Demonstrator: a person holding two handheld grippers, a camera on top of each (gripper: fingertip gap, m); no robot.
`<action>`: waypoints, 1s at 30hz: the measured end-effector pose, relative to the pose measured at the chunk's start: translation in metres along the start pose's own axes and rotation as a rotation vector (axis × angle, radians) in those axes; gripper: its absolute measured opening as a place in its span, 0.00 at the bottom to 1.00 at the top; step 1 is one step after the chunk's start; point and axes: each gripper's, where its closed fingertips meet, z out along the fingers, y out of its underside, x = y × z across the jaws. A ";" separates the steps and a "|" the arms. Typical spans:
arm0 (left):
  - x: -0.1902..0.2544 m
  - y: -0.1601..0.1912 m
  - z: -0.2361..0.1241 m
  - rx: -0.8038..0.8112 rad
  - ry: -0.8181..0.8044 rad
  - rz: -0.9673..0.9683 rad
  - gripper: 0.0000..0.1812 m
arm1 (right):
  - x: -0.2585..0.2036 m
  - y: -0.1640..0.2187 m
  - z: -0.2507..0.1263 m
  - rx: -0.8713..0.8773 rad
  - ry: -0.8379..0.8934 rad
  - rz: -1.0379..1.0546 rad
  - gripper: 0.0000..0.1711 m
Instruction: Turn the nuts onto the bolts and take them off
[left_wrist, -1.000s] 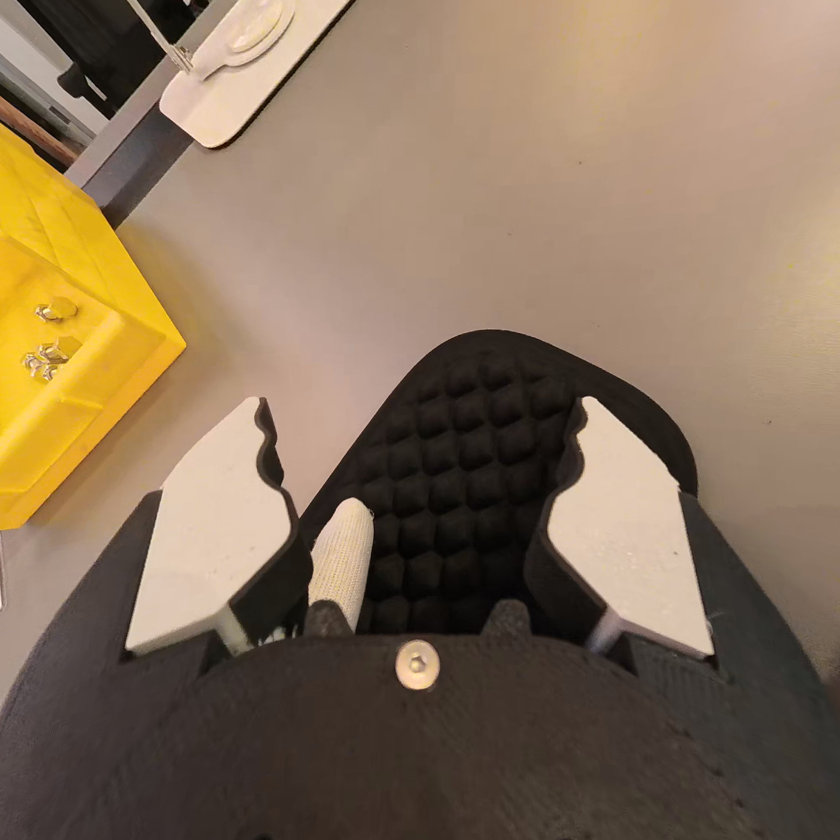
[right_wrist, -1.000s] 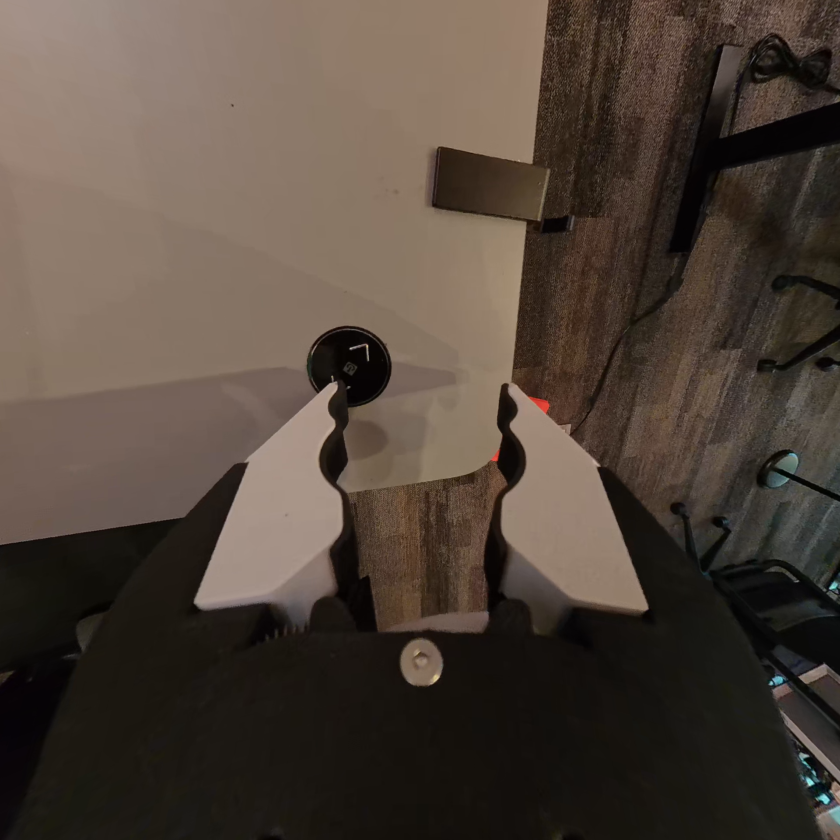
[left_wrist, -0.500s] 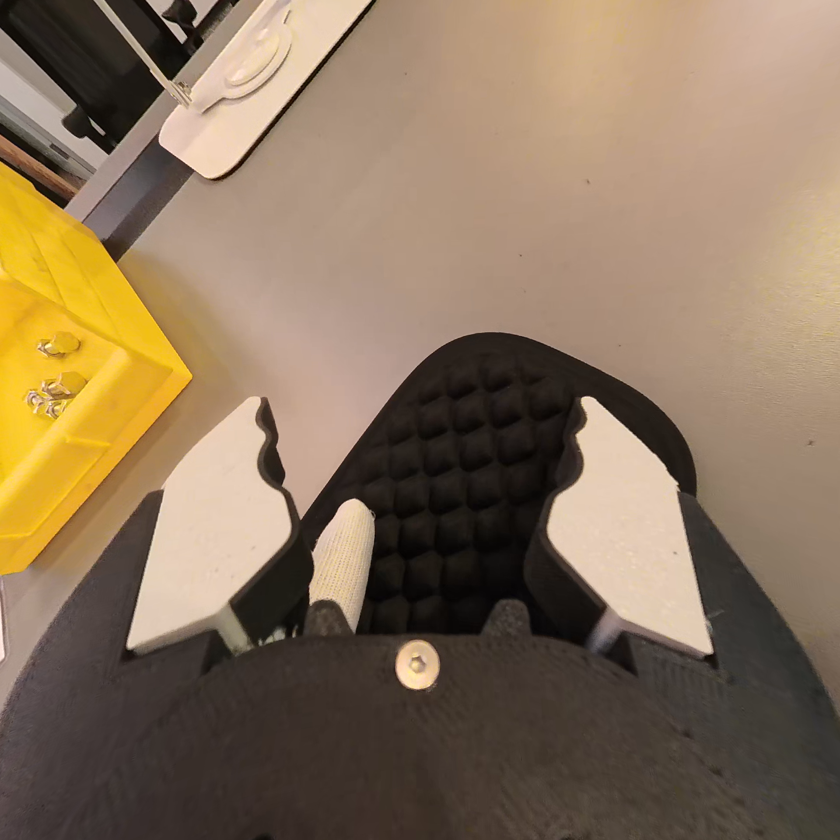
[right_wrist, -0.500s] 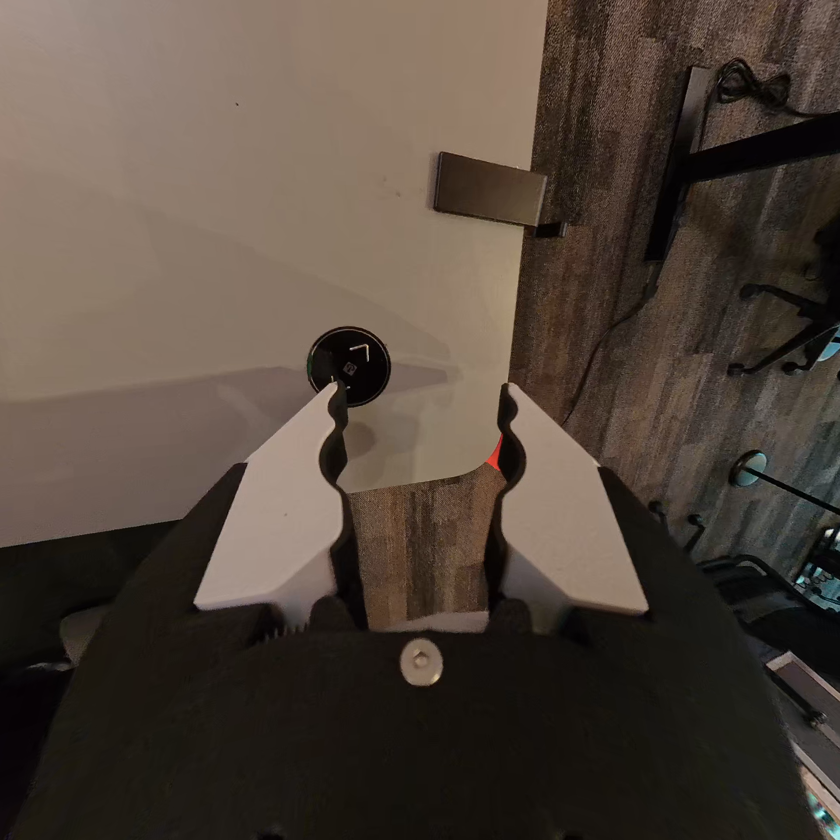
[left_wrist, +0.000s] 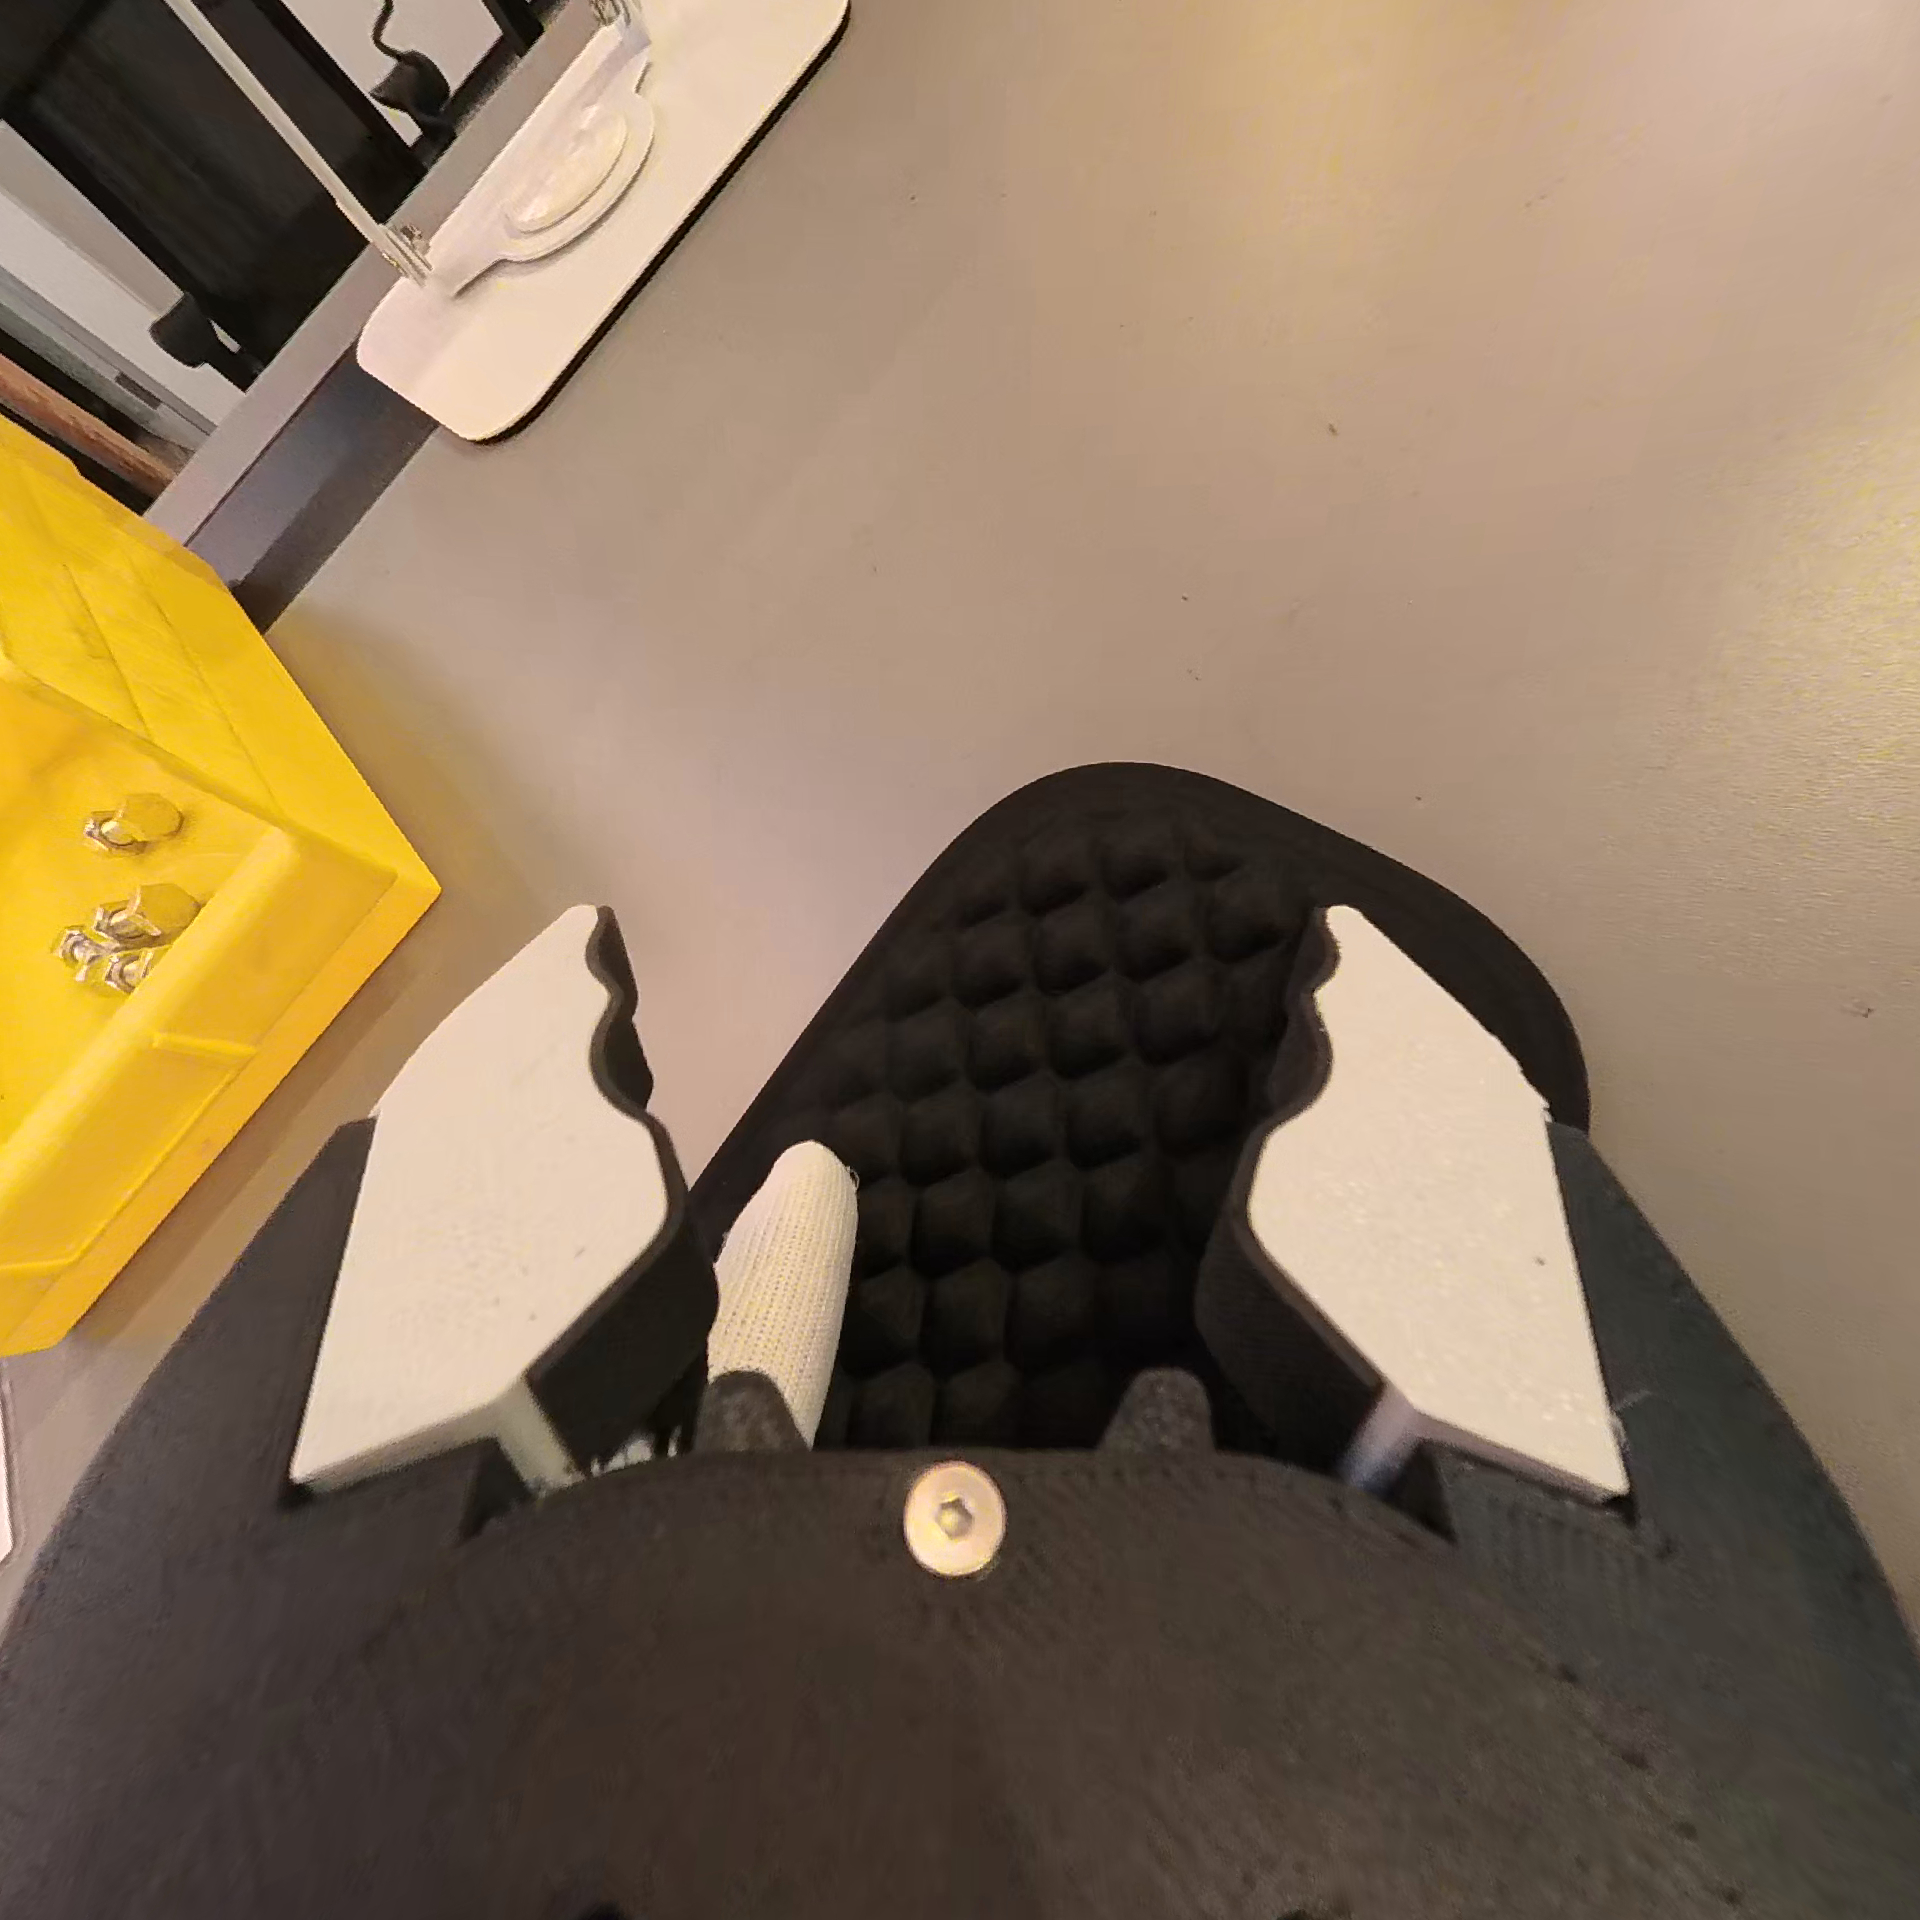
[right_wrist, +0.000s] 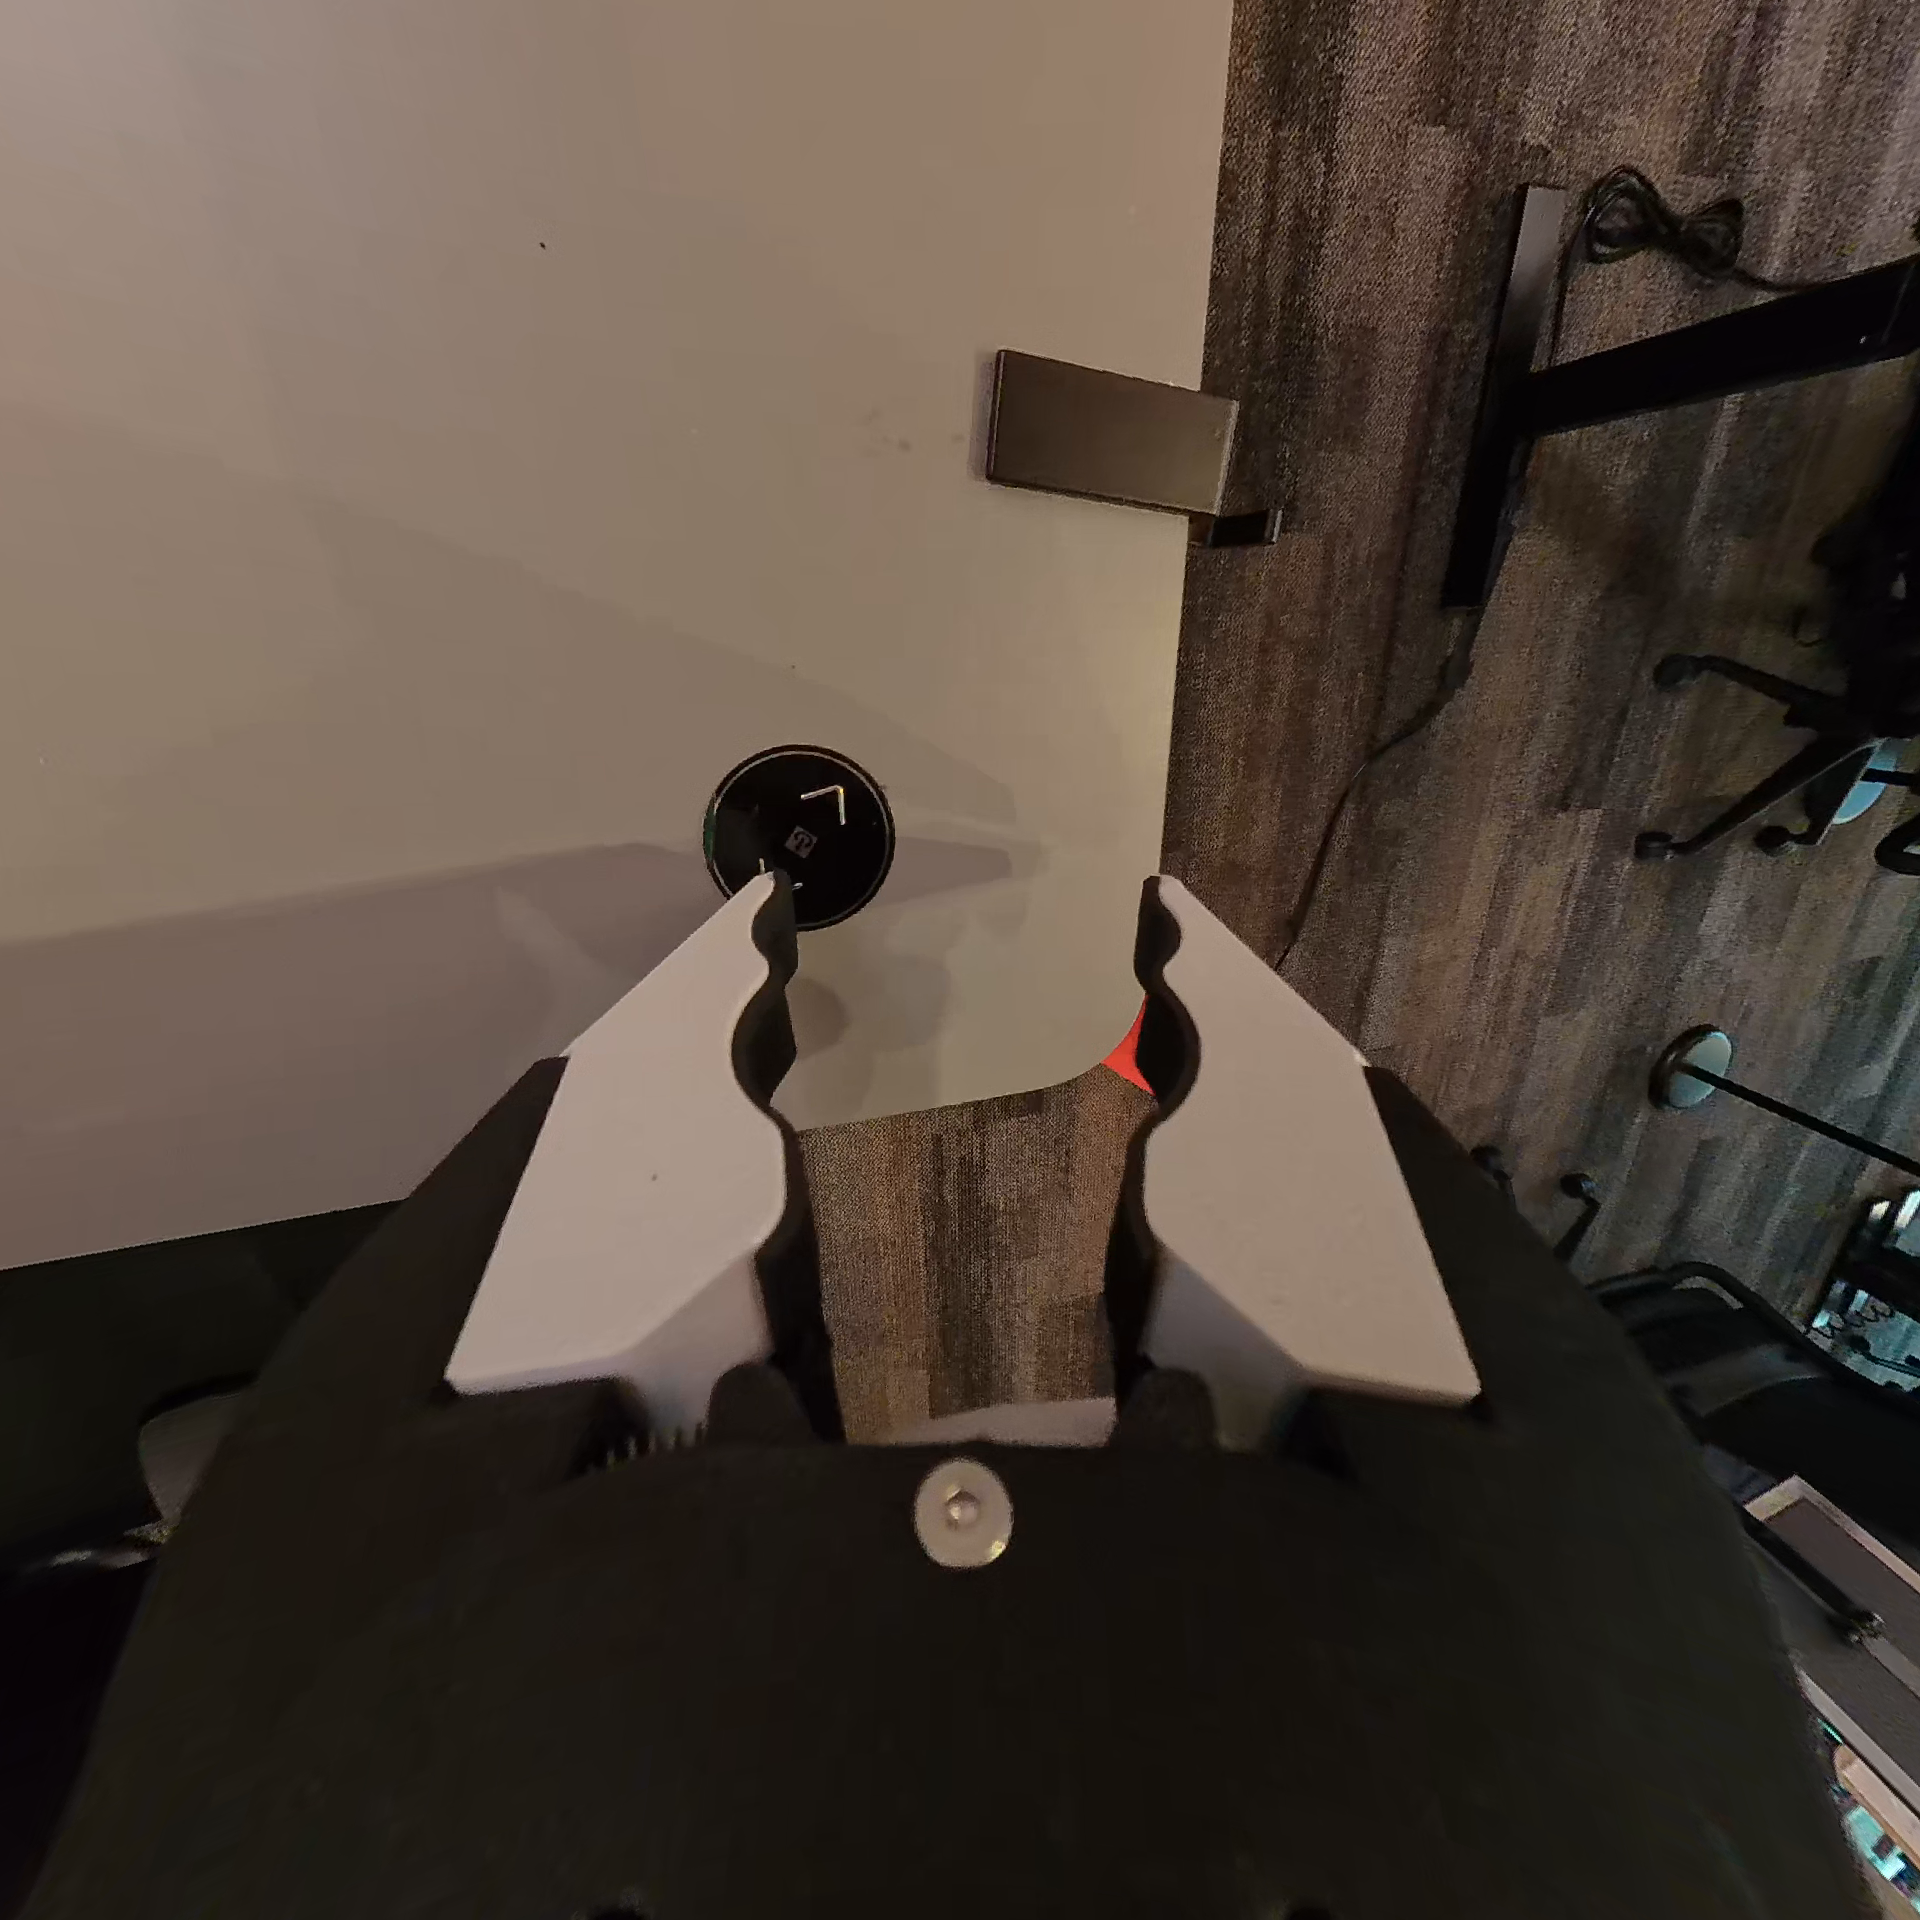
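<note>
Nuts (left_wrist: 120, 920) sit threaded on bolts in the yellow block (left_wrist: 197, 997) at far left — untouched, I judge, since both the left gripper (left_wrist: 961, 1023) and right gripper (right_wrist: 961, 935) hang released, empty, above the table (left_wrist: 1143, 468).

One yellow block (left_wrist: 156, 997) at the table's left edge carries two bolts (left_wrist: 140, 821); the nuts cannot be counted.

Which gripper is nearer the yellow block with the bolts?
Left. The yellow block sits just off the left gripper, on its left side. The right gripper points at a table corner; the block is not in its view.
</note>
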 end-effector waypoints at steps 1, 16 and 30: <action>-0.001 -0.001 -0.001 0.000 0.001 0.000 0.65 | 0.000 0.000 -0.001 0.001 0.001 0.001 0.38; -0.007 -0.016 -0.012 0.008 0.000 0.011 0.64 | 0.006 -0.004 -0.019 0.020 0.020 -0.001 0.38; -0.014 -0.029 -0.024 0.015 -0.002 0.017 0.64 | 0.027 -0.012 -0.042 0.070 0.149 -0.019 0.59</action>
